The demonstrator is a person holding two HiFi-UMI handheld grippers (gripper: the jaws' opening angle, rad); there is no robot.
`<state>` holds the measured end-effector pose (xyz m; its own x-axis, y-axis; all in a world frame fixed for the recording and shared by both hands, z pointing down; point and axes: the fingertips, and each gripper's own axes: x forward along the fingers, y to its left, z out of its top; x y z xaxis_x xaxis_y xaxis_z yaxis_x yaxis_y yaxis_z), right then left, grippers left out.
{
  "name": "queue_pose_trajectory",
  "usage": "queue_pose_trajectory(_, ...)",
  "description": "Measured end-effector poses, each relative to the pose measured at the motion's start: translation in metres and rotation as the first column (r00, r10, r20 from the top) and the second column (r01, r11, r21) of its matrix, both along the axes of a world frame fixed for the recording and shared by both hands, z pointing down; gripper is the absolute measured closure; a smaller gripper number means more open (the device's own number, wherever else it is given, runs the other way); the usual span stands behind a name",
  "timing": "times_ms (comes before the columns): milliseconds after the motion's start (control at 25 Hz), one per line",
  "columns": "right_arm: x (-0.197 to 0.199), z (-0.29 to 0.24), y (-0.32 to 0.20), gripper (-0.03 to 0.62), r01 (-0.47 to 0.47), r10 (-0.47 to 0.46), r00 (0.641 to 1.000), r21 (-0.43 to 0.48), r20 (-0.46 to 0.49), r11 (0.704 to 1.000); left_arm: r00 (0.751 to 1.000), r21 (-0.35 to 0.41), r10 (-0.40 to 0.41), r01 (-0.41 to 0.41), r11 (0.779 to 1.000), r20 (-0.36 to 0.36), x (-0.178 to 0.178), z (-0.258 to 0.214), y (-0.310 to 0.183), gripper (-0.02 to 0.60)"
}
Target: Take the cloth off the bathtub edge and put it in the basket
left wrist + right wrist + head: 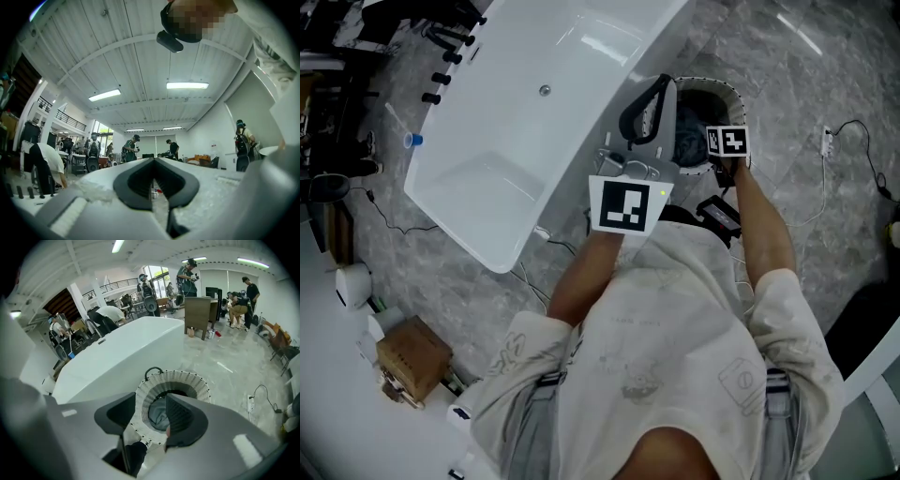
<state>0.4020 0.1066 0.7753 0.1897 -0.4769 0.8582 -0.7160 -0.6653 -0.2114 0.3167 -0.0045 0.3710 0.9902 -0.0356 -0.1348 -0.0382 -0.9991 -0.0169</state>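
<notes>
A blue-grey cloth (158, 412) lies crumpled inside a round white woven basket (174, 378). The basket stands upright, just beside the curved outer wall of a white bathtub (119, 359).

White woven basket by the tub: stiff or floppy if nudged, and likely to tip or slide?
Probably fairly stiff: the basket holds a round open rim unsupported. Likely light, with just a cloth visible inside, so it may slide on the glossy floor rather than tip.
</notes>
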Motion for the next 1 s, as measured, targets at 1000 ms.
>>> queue_pose_trajectory(1000,-0.059,-0.117,-0.140,0.428,0.272,-0.242,0.907,0.043,-0.344,0.961,0.942,-0.030,-0.334,0.333,0.942,-0.017,-0.132,-0.021,-0.125,0.581)
